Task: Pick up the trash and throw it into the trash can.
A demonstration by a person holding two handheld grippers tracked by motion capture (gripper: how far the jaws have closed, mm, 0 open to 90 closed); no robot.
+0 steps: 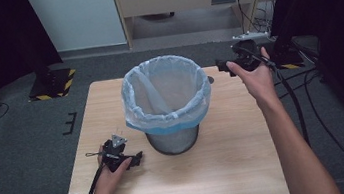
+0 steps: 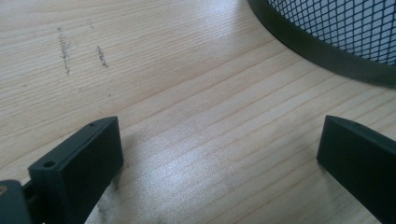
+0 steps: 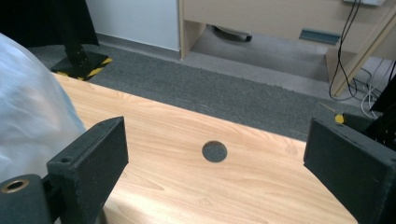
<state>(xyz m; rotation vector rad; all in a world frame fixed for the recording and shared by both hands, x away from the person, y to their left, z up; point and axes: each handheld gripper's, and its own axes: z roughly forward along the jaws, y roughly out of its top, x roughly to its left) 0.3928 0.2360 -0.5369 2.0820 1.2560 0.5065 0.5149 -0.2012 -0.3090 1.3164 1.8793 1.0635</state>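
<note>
Wooden table, mesh bin with plastic liner, left gripper and right gripper fingers wide, empty

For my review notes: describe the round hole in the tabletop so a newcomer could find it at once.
Start at the wooden table and its mesh bin lined with a pale bag. Look past the bin's right side toward the far edge: the hole lies there, between the right gripper's open jaws. It is the one dark circle in bare wood.
</note>
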